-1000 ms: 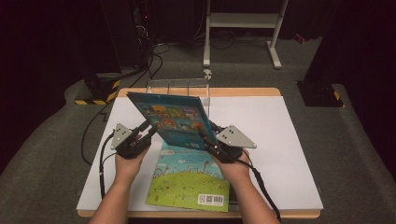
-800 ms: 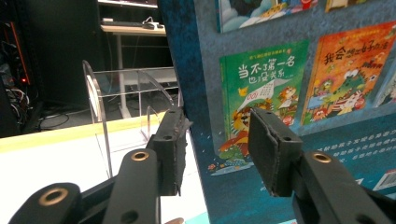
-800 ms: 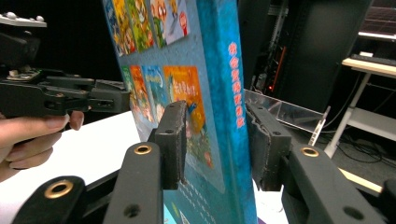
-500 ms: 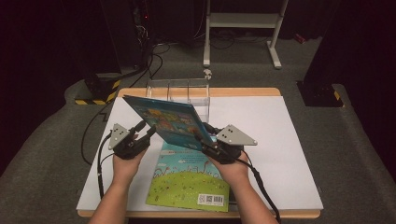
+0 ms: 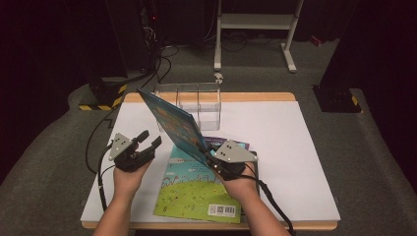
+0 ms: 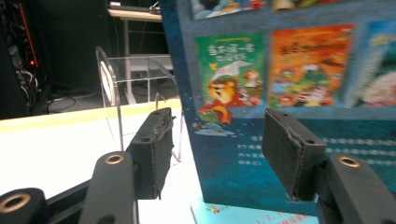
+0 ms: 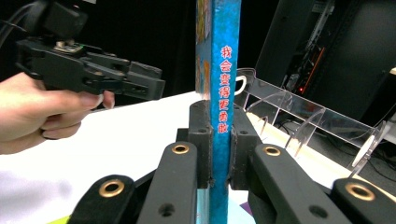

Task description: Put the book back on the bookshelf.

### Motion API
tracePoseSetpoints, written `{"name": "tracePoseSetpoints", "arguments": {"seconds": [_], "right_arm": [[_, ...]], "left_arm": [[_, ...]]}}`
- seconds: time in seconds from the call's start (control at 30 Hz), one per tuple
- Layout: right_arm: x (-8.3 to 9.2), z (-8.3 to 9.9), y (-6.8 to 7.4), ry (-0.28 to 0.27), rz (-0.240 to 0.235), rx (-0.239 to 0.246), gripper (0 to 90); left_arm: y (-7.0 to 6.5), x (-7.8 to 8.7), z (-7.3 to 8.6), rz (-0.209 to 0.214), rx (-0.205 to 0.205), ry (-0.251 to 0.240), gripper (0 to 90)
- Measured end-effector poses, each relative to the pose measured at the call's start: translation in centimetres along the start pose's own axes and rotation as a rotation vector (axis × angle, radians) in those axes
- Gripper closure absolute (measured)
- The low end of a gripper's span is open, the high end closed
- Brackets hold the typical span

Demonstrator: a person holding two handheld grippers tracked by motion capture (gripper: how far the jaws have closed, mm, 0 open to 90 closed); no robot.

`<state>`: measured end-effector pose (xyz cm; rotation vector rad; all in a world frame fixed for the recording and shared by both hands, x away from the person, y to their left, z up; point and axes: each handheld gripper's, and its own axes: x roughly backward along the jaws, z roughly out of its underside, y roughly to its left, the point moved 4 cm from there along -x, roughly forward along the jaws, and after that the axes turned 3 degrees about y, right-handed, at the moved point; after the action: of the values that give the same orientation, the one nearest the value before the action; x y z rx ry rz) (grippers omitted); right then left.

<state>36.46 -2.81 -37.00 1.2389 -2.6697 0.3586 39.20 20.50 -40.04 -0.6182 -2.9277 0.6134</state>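
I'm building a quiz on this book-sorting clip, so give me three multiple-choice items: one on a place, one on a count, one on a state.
1. Where does the clear rack stand?
A. far edge of the table
B. near edge
C. on the floor

2. How many books lie flat on the table?
A. none
B. at least two
C. five

3. How is the blue book held?
A. by both grippers
B. by the right gripper alone
C. by neither

Answers:
1 A, it stands by the far wooden edge.
2 B, a green book partly covers a purple one.
3 B, its jaws clamp the spine; the left gripper is open, apart.
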Motion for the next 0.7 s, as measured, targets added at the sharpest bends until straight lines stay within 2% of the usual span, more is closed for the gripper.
{"name": "tracePoseSetpoints", "arguments": {"seconds": [0.13, 0.27, 0.4, 0.47, 0.57, 0.7], "right_arm": [[0.0, -0.3, 0.0, -0.017, 0.013, -0.044, 83.3], [-0.1, -0.6, 0.2, -0.022, 0.03, -0.059, 83.3], [-0.4, -0.9, 0.9, -0.032, 0.054, -0.06, 83.3], [-0.6, -0.9, 1.4, -0.031, 0.066, -0.051, 83.2], [-0.8, -0.9, 2.0, -0.031, 0.076, -0.04, 83.2], [-1.3, -0.6, 2.6, -0.034, 0.083, -0.038, 83.1]], "left_arm": [[-0.7, 0.7, -0.2, 0.022, -0.003, 0.011, 41.5], [-2.3, 1.3, -0.8, 0.068, -0.032, 0.012, 36.7], [-4.4, 1.8, -2.0, 0.131, -0.015, -0.001, 32.7], [-5.7, 2.1, -2.7, 0.19, 0.01, 0.003, 31.4], [-7.3, 2.3, -3.2, 0.245, 0.03, 0.004, 29.3], [-9.1, 2.1, -3.3, 0.286, 0.029, 0.015, 26.6]]}}
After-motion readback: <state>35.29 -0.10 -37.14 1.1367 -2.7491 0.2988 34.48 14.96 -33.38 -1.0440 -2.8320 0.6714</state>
